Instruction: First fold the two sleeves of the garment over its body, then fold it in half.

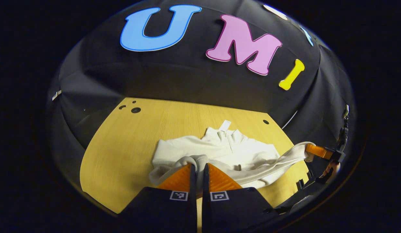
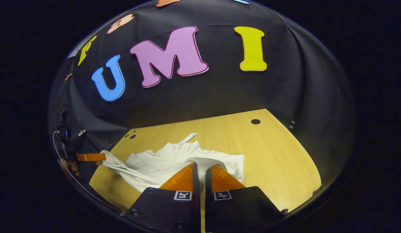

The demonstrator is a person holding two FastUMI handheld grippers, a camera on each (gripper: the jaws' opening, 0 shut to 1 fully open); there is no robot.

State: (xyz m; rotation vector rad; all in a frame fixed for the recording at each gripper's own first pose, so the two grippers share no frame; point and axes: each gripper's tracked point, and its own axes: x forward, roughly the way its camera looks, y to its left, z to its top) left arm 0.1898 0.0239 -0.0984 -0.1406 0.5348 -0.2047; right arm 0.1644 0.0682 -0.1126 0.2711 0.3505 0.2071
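A: On the tabletop (image 2: 268,155), the white garment (image 1: 232,150) lies collar away from us, mid-surface, sleeves not yet folded over the body.

B: Tool states?

A: Left tool (image 1: 198,170) is nearly closed, pinching the left sleeve (image 1: 190,160) end. Right tool (image 2: 200,171) is narrow too, with the right sleeve (image 1: 284,160) cloth between its fingers, pulled out taut.

B: Handling?

A: My read: soft, light knit, limp, no stiffness. It'll drag and bunch rather than slide. Best hold is at the cuffs, then the hem corners for the half fold.

B: Containers?

A: None seen.
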